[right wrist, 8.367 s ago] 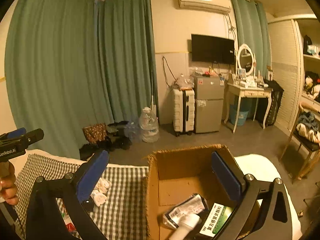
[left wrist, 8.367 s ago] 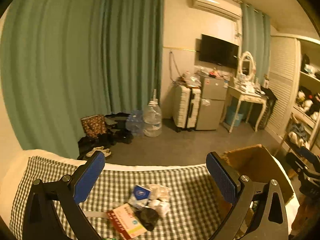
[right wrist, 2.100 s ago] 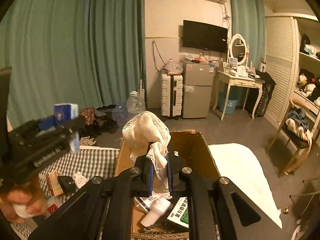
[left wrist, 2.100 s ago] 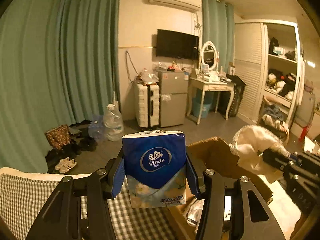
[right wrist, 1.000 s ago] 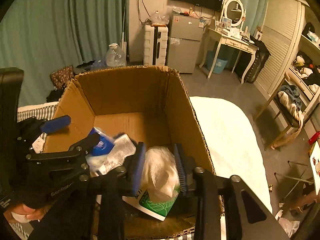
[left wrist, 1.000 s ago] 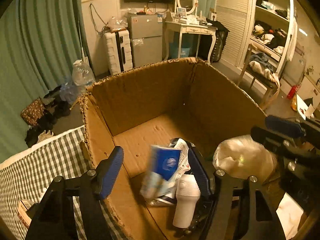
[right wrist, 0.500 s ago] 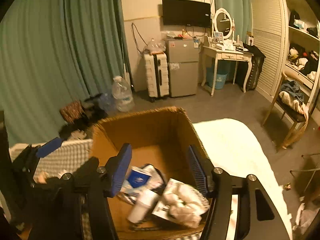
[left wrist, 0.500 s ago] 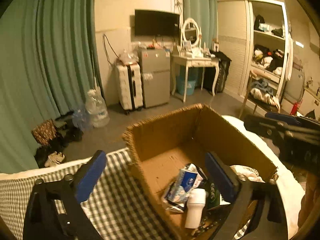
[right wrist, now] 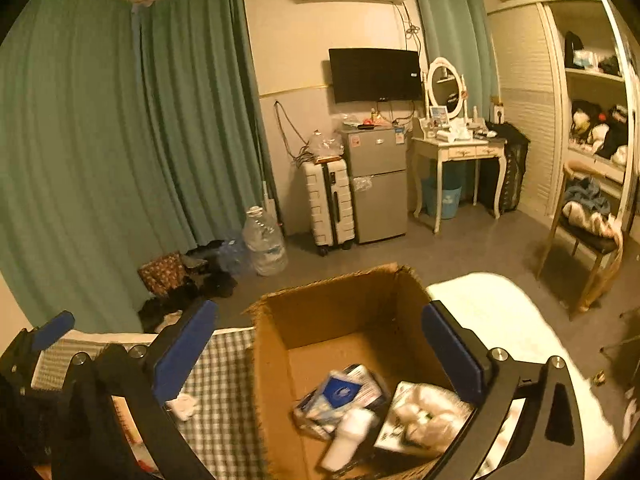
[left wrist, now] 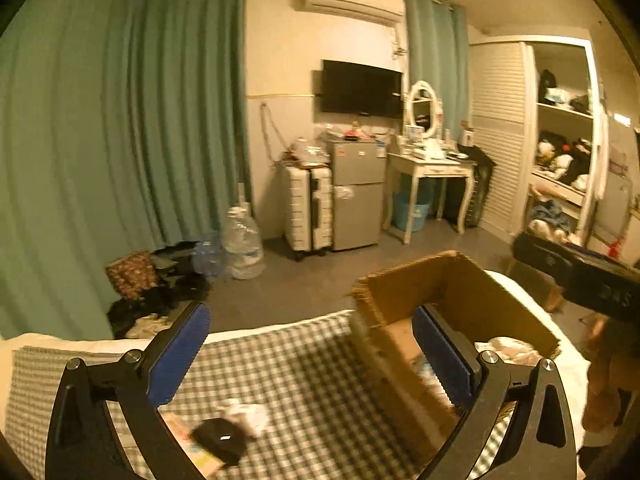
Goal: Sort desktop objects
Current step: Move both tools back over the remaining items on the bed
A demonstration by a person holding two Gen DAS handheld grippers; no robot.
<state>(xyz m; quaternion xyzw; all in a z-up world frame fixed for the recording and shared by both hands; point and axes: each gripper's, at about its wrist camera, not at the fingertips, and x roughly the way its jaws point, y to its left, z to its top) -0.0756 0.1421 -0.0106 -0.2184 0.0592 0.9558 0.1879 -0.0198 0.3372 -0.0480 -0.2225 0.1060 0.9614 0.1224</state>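
I'm holding my right claw [right wrist: 316, 354], its jaws opening and empty, above the brown cardboard box [right wrist: 340, 320]; the blue tissue pack [right wrist: 340, 392] is lying inside, below it.

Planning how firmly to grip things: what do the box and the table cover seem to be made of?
Box: brown corrugated cardboard by the look, matte, with frayed top edges. Table cover: probably woven cloth, matte, green-and-white checks.
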